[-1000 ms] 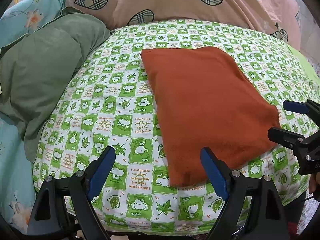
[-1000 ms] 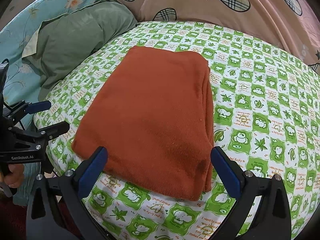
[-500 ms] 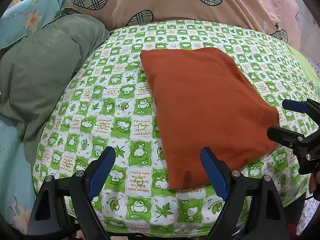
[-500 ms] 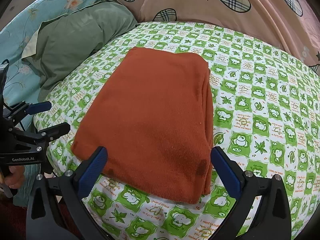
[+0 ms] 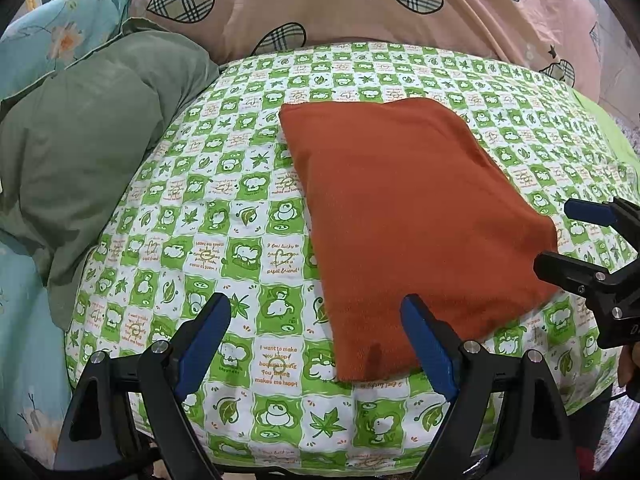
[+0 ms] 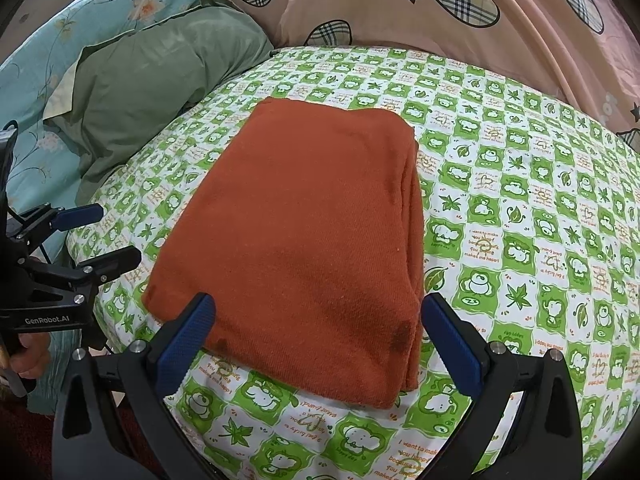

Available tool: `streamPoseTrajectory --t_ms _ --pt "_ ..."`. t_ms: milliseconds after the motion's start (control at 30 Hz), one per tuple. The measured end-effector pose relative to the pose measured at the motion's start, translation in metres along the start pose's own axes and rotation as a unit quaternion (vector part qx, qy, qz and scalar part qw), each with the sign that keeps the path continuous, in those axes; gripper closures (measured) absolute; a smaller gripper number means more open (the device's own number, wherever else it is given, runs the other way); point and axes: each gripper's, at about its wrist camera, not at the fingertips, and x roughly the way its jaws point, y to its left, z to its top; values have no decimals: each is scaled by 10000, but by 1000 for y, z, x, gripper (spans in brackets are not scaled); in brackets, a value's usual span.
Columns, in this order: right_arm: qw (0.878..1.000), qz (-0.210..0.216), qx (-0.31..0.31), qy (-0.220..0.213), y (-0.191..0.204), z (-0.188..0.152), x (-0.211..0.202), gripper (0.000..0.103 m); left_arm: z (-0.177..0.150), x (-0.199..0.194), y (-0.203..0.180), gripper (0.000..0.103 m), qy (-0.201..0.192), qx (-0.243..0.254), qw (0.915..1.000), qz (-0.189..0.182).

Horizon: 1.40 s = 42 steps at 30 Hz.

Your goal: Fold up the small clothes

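A rust-orange garment (image 5: 404,208) lies folded into a flat rectangle on the green-and-white checked sheet (image 5: 224,220). In the right wrist view the folded garment (image 6: 304,240) shows stacked layers along its right edge. My left gripper (image 5: 316,336) is open and empty, just short of the garment's near left corner. My right gripper (image 6: 316,332) is open and empty, its blue pads either side of the garment's near edge, above it. The right gripper also shows in the left wrist view (image 5: 560,240), at the garment's right corner. The left gripper shows in the right wrist view (image 6: 108,236), left of the garment.
A green pillow (image 5: 84,152) lies to the left of the sheet. A pink quilt with plaid hearts (image 5: 360,4) is bunched along the back. Teal floral bedding (image 5: 44,32) lies far left. The mattress edge runs along the bottom of both views.
Both grippers have drawn slightly nearer over the bed, so the garment sits lower and larger in view. The garment itself has not moved, and both grippers stay open.
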Motion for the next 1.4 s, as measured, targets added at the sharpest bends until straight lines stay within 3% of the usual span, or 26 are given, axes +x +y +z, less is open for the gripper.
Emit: streamPoseTrajectory --t_ms 1400 --pt "10000 -3 12 -89 2 6 -3 1 4 -3 1 15 -87 67 9999 -7"
